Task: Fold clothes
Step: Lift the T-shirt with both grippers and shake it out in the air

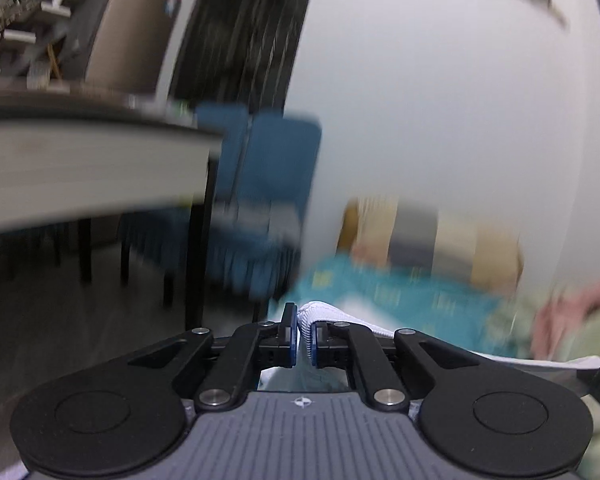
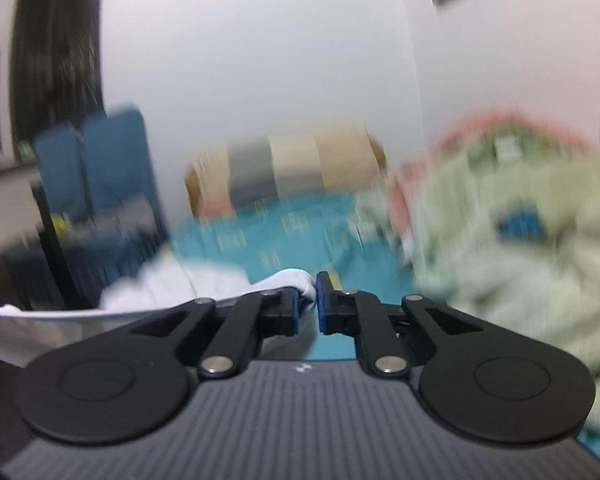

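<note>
My left gripper (image 1: 303, 334) is shut on the ribbed edge of a white garment (image 1: 328, 314), held up above a teal bedspread (image 1: 420, 292). My right gripper (image 2: 308, 300) is shut on another edge of the same white garment (image 2: 204, 280), which stretches away to the left between the two grippers. A heap of pale green and pink clothes (image 2: 512, 240) lies on the bed to the right; it also shows in the left wrist view (image 1: 572, 320). Both views are blurred by motion.
A table (image 1: 92, 168) with dark legs stands at the left, with blue chairs (image 1: 268, 184) behind it. Striped cushions (image 2: 300, 168) lean against the white wall (image 2: 260, 60) at the head of the bed.
</note>
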